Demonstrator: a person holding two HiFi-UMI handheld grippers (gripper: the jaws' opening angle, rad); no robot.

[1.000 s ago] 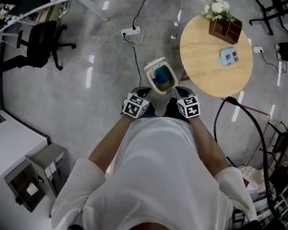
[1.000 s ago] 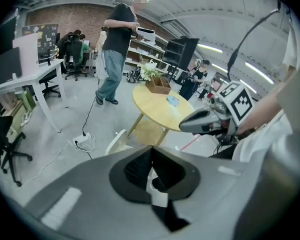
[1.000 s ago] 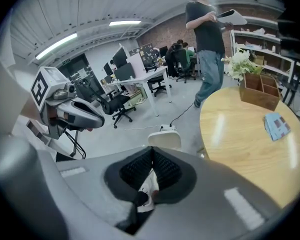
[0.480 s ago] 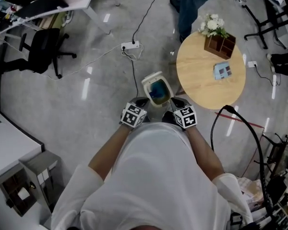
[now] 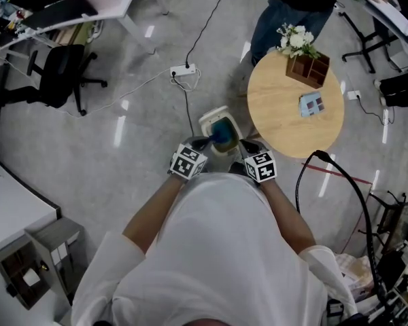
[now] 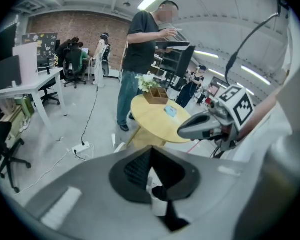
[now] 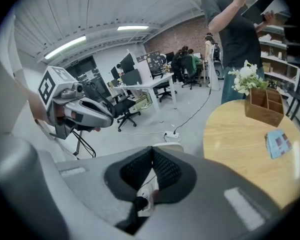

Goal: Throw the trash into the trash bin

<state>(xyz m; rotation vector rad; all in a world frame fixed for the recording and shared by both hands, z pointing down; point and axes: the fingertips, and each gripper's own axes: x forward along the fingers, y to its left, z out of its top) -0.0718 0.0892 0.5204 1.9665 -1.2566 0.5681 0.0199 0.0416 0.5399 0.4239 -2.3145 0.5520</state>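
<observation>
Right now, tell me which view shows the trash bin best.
The head view: it looks down into the trash bin, showing the pale rim and blue inside. The right gripper view catches only a strip of rim; the left gripper view, at most a pale sliver.

The white plastic trash bin (image 5: 213, 115) stands on the grey floor (image 5: 122, 155) just left of the round wooden table (image 5: 285, 124). A compartmented wooden box (image 5: 308, 68) with white flowers (image 5: 296, 39) sits at the table's far edge, a small blue card (image 5: 311, 103) nearer its middle. A white power strip (image 5: 183, 70) lies beyond the bin.
</observation>
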